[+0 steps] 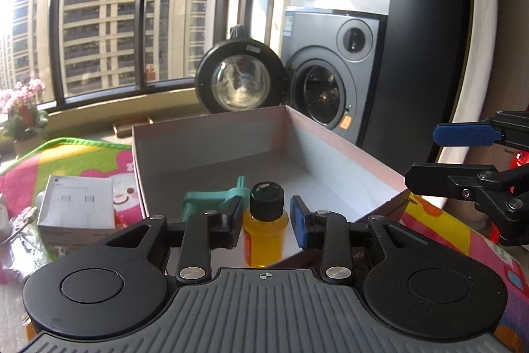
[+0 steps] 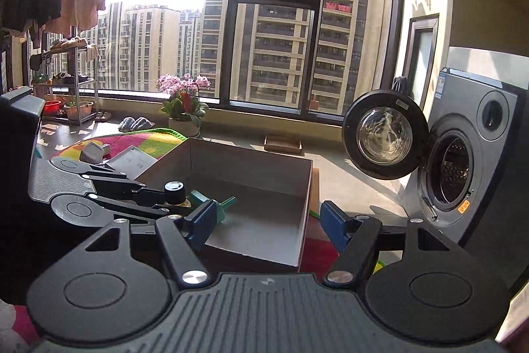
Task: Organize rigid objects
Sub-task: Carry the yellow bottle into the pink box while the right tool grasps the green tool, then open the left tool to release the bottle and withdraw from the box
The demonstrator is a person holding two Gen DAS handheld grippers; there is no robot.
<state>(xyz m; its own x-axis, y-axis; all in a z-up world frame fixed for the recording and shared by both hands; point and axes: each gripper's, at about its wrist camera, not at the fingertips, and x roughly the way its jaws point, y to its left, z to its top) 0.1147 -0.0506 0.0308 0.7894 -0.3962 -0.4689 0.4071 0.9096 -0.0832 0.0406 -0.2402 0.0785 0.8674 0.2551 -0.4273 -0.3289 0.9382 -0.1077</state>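
Observation:
A small bottle (image 1: 264, 230) of yellow liquid with a black cap stands upright between the blue pads of my left gripper (image 1: 266, 212), which is shut on it. It hangs over the near edge of an open grey-white cardboard box (image 1: 334, 151). A teal plastic clip (image 1: 211, 200) lies on the box floor just beyond the bottle. In the right wrist view my right gripper (image 2: 267, 222) stands open with nothing between its pads, at the box's (image 2: 305, 187) near right corner. The left gripper (image 2: 172, 199) with the bottle cap (image 2: 174, 188) shows at the left there.
A small white carton (image 1: 77, 210) lies on the colourful play mat (image 1: 82, 154) left of the box. A grey charger (image 2: 92, 153) sits further left. A washing machine (image 1: 334, 68) with its door swung open stands behind. A potted flower (image 2: 183, 108) is by the window.

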